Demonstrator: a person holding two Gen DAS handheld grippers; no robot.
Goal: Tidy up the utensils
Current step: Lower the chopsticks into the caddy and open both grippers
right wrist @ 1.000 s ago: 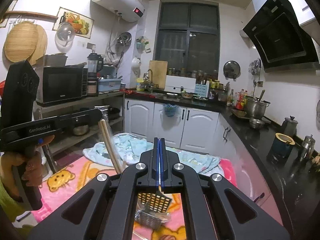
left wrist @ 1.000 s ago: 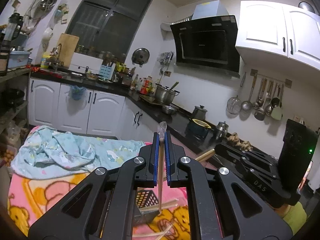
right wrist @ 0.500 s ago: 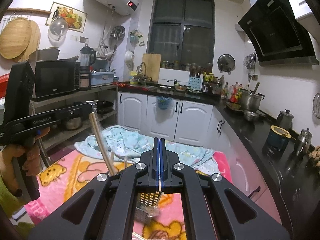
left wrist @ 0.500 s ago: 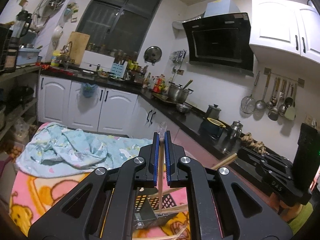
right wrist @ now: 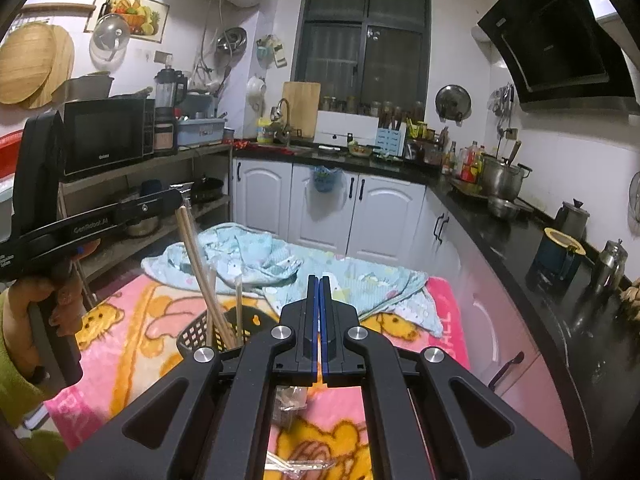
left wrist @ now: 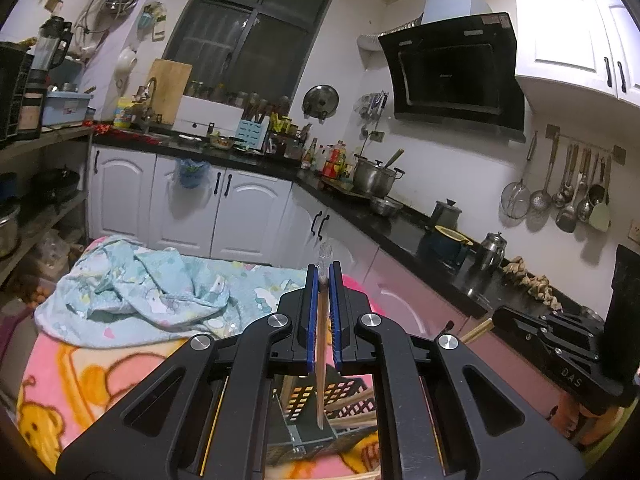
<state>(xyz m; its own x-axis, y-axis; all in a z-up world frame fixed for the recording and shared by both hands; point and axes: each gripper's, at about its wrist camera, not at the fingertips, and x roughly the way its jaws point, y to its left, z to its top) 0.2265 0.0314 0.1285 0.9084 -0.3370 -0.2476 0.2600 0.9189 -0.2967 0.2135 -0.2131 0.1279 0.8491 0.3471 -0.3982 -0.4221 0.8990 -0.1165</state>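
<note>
My left gripper (left wrist: 323, 280) is shut on wooden chopsticks in a clear wrapper (left wrist: 321, 344), held upright with their lower end over a black mesh utensil basket (left wrist: 316, 404). In the right wrist view the left gripper (right wrist: 178, 198) holds the chopsticks (right wrist: 196, 264) with their tips in the basket (right wrist: 200, 336), which holds other chopsticks. My right gripper (right wrist: 321, 284) is shut, with a thin stick (right wrist: 321, 350) showing between its jaws; what it is stays unclear. Wrapped chopsticks (right wrist: 296, 466) lie on the pink blanket below it.
A pink cartoon blanket (right wrist: 132, 320) covers the table, with a light blue cloth (right wrist: 280, 268) bunched at its far side. A black counter (right wrist: 540, 280) with pots runs along the right. A shelf with a microwave (right wrist: 104, 136) stands at the left.
The left gripper has lowered the chopsticks toward the basket, and their tips now sit in it. The right gripper has moved right, away from the basket.
</note>
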